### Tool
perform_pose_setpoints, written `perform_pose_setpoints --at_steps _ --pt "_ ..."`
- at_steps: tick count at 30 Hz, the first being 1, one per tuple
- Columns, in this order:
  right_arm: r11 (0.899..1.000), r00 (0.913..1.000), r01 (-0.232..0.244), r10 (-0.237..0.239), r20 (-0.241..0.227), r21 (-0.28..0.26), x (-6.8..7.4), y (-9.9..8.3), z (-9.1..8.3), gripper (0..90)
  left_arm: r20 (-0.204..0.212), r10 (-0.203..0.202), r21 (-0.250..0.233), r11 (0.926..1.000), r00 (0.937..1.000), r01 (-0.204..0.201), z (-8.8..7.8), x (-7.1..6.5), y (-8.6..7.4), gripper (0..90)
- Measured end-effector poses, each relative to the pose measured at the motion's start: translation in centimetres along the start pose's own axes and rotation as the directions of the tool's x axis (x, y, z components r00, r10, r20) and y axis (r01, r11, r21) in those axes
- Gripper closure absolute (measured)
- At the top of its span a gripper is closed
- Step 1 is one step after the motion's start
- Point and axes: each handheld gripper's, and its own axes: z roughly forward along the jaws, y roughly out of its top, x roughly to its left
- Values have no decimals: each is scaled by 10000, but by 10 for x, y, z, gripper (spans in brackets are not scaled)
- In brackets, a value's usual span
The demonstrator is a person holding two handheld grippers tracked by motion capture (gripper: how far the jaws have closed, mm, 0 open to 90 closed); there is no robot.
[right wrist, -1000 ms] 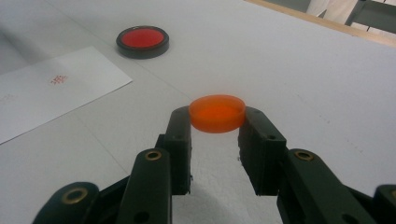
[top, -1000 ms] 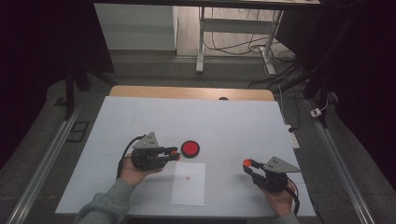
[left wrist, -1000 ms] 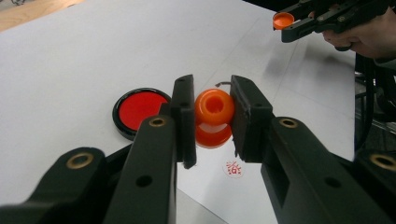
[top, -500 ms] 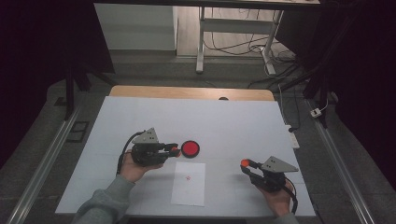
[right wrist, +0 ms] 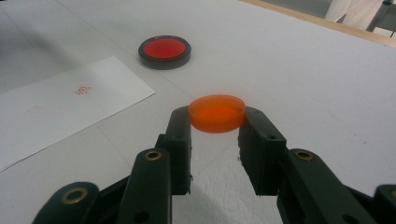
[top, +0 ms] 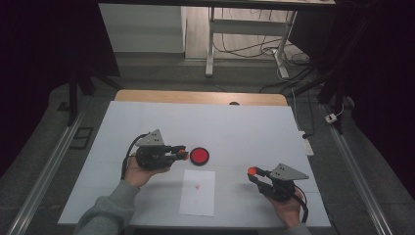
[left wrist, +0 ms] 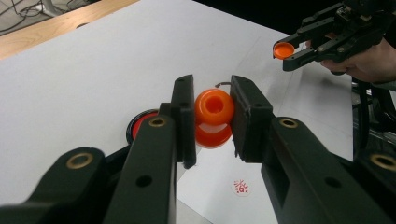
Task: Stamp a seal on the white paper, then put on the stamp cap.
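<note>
- An orange stamp (left wrist: 214, 117) is pinched in the left tool (left wrist: 212, 119), held above the bench (top: 254, 127) just beside the red ink pad (top: 199, 155).
- Its orange cap (right wrist: 217, 113) is off, clamped in the right tool (right wrist: 215, 128).
- A paper sheet (top: 198, 192) bears one red mark; judging by that, stamping is likely under way.
- Nothing blocks either tool.

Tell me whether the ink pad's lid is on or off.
Off. The ink pad sits on the table with its red surface exposed, no cover over it.
</note>
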Motion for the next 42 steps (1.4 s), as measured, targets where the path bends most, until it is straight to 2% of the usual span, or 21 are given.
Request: perform_pose_setpoints --at_steps 25,42 --pt "9999 9993 113 -112 -343 16 10 6 12 646 151 72 -20 10000 9999 -72 7 -3 6 722" --pt "9998 9968 156 -165 -776 -124 19 13 23 646 239 107 -26 9999 9997 -106 11 -5 8 722"
